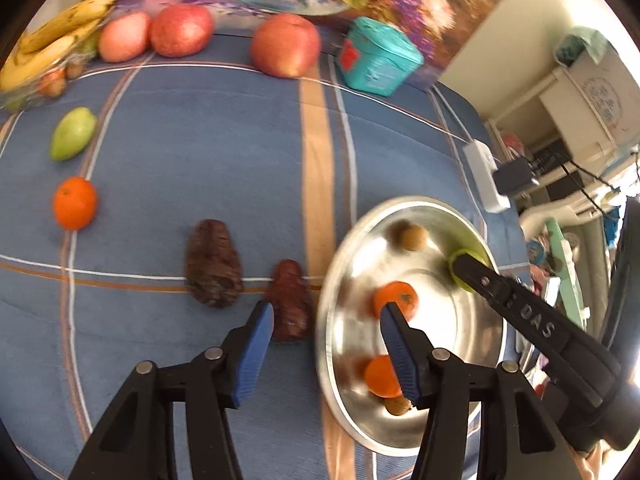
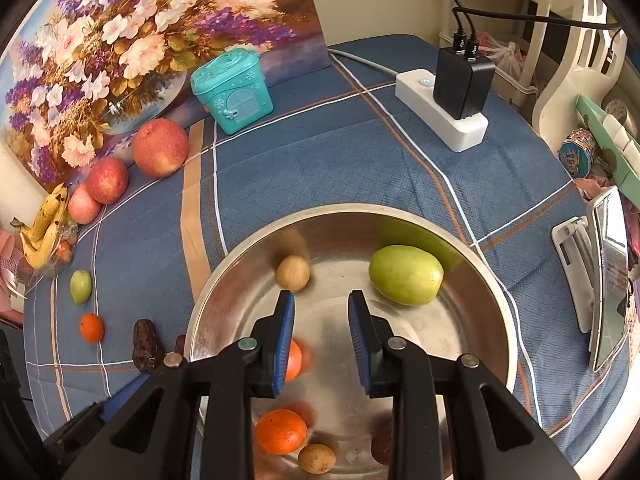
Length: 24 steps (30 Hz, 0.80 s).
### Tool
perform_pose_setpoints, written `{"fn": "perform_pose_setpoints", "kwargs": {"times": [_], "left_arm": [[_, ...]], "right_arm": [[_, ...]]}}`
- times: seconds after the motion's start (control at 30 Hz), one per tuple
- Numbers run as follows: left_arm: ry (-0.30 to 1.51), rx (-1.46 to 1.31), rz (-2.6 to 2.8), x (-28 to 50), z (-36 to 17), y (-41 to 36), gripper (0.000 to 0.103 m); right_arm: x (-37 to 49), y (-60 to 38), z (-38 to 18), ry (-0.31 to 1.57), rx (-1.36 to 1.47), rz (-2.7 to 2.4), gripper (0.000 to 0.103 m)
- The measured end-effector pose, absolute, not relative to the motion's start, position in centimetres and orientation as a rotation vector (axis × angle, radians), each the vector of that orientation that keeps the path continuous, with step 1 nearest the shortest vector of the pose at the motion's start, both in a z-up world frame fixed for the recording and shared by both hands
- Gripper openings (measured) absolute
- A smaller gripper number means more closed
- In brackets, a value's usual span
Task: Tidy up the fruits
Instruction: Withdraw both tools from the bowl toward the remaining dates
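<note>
Fruit lies scattered over a blue striped cloth on the worktop, with a steel bowl (image 2: 224, 264) at lower centre of the right wrist view already holding a green fruit (image 2: 406, 275), oranges and small brown fruits. The right tool (image 2: 321, 300) hovers over the bowl, jaws spread and empty. In the left wrist view, the left tool (image 1: 328, 312) is spread wide and empty, low centre, straddling the bowl rim beside a dark wrinkled date (image 1: 290, 300); a larger date (image 1: 214, 268), an orange (image 1: 75, 203) and a green fruit (image 1: 73, 133) wait at left. Dates likely feel light, soft and sticky; pinching one gently across its narrow middle seems safest.
</note>
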<state>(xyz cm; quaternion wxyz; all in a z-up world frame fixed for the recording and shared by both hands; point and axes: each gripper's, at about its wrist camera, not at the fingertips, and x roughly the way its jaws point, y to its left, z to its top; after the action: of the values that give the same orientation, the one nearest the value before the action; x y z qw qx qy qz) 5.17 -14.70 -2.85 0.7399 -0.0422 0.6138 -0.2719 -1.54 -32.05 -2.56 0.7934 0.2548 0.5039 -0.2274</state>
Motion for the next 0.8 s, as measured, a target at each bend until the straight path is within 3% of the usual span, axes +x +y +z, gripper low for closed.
{"fn": "perform_pose_setpoints", "kwargs": {"times": [0.13, 0.23, 0.33, 0.47, 0.57, 0.63, 0.73, 0.8], "left_arm": [[1.324, -0.088, -0.51, 6.3, -2.8, -13.1, 0.064], [1.309, -0.103, -0.442, 7.1, -2.9, -11.5, 0.072], [1.3, -0.129, -0.389, 7.8, -2.8, -10.1, 0.077], [1.273, -0.145, -0.302, 8.6, -2.8, -8.2, 0.091], [1.253, -0.15, -0.262, 8.9, -2.7, -7.3, 0.103], [1.235, -0.146, -0.237, 9.0, -2.6, -7.2, 0.103], [1.218, -0.134, -0.204, 9.0, -2.7, -6.7, 0.103], [1.209, -0.13, -0.19, 9.3, -2.8, -6.5, 0.103]], "right_arm": [[-1.0, -31.4, -2.6, 1.094, 0.522, -0.473, 0.03], [-0.5, -30.5, -2.5, 1.097, 0.499, -0.451, 0.056], [-0.1, -29.6, -2.2, 1.093, 0.482, -0.433, 0.058], [0.4, -28.5, -1.9, 1.087, 0.46, -0.404, 0.08], [0.7, -27.8, -1.7, 1.088, 0.455, -0.382, 0.08], [0.8, -27.5, -1.7, 1.085, 0.457, -0.375, 0.081], [0.9, -26.9, -1.7, 1.083, 0.422, -0.375, 0.097], [1.0, -26.7, -1.6, 1.077, 0.41, -0.368, 0.098]]}}
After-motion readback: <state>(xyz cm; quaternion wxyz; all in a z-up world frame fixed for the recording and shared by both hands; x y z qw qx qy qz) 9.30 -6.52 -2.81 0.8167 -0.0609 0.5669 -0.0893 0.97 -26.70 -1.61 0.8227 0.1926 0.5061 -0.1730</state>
